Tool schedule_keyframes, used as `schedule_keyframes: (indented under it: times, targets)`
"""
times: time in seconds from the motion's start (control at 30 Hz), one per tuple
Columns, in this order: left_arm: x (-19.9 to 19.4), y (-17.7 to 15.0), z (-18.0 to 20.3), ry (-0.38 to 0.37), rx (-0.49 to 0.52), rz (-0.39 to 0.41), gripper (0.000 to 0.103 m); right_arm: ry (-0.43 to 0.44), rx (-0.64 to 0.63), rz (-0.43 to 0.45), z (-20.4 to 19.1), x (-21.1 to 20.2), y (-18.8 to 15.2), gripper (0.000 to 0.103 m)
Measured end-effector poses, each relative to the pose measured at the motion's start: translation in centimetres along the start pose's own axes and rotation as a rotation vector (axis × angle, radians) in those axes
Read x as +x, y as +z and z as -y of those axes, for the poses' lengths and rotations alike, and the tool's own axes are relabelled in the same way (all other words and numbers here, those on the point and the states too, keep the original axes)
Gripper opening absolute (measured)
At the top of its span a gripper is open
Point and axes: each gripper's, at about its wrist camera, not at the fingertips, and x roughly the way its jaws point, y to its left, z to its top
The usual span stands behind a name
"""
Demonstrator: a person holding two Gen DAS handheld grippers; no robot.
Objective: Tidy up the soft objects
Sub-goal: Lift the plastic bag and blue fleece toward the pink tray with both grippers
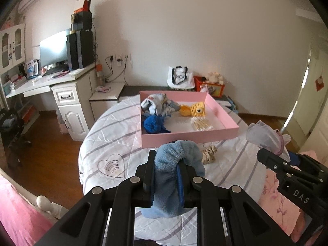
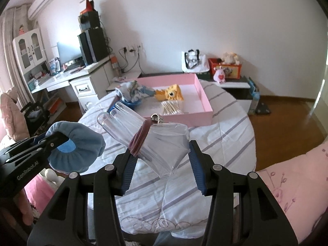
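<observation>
Quick progress check on the soft stuff sorting. The pink box (image 1: 189,137) is sitting on the round striped bedspread (image 1: 114,127) and it's already partly filled: a bundle of printed cloth (image 1: 157,104) in the back left corner, a dark blue cloth (image 1: 153,124) in front of it, a yellow plush toy (image 1: 194,108) in the middle, and a pile of cotton swabs (image 1: 201,124) toward the front. So I'd say we're maybe past halfway.

My left claw (image 1: 167,172) is clamped on a fluffy light blue cloth (image 1: 178,155), held up off the bed, just short of the box's near wall. My right claw (image 2: 162,153) has a clear plastic bag (image 2: 162,143) between its fingers, the one with tubes in it and a reddish band around it. The fingers look spread fairly wide with the bag wedged between, and I honestly can't tell if they're squeezing it or just cradling it.

Still lying loose on the bedspread: a beige scrunchie (image 1: 209,153), right in front of the box, near the blue cloth.

So what's left, as far as I can judge: drop the blue cloth in the box, deal with the bag, then grab the scrunchie. Plenty of bare floor in the right half of the box.
</observation>
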Motion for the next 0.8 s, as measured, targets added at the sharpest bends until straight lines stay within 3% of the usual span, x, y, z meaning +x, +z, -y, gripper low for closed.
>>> schedule_keyframes:
  times: [0.4, 0.8]
  targets:
    - [-7.6, -1.5, 0.8, 0.026, 0.006, 0.117, 0.014, 0.009, -0.024, 0.116, -1.0, -5.6, -0.4, 0.047]
    - [-12.5, -3.2, 1.8, 0.042, 0.015, 0.210, 0.014, 0.000, -0.028, 0.197, -1.2, -9.0, -0.7, 0.047]
